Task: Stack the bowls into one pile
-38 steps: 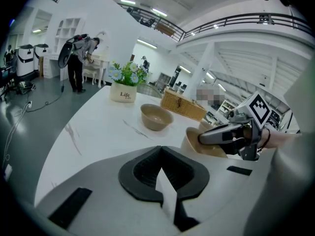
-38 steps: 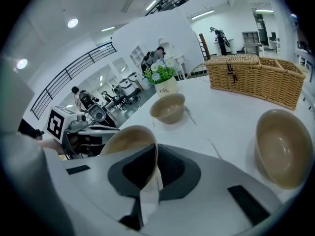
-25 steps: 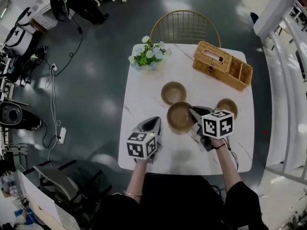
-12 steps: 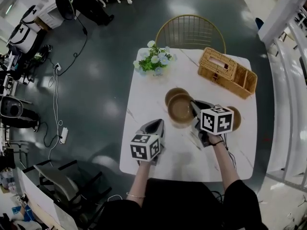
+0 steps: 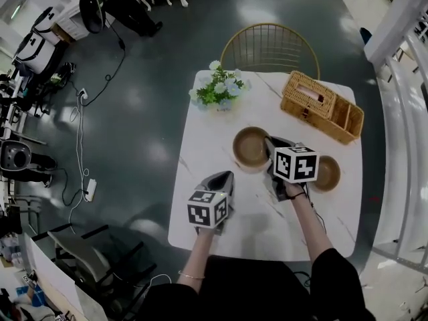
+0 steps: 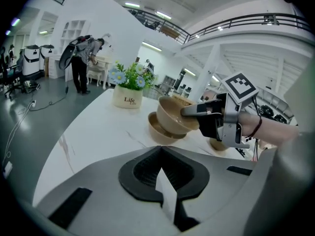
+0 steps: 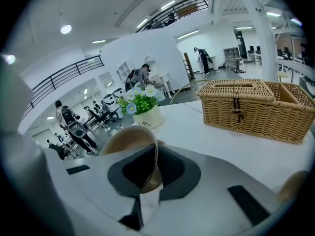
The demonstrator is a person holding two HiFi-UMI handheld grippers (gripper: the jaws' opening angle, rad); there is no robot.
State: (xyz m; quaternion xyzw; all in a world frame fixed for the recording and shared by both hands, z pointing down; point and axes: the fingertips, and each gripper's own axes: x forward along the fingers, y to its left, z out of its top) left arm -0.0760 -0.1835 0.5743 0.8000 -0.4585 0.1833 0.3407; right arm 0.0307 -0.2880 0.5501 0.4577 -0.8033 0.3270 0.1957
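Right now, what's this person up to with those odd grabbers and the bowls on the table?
A person is stacking tan bowls, with a hand-held gripper in each hand. The right gripper is clamped on the rim of one bowl and holds it tilted right over a second bowl on the white table. A third bowl sits apart to the right, not yet stacked. The left gripper is shut and empty over the near part of the table.

The head view looked steeply down from high above the whole bench (image 5: pixel 200 146). The views on the left hand-held gripper (image 5: pixel 226 176) and right hand-held gripper (image 5: pixel 269 142) sat low and near, facing across it toward the flower pot (image 6: pixel 127 96), seen in all three.
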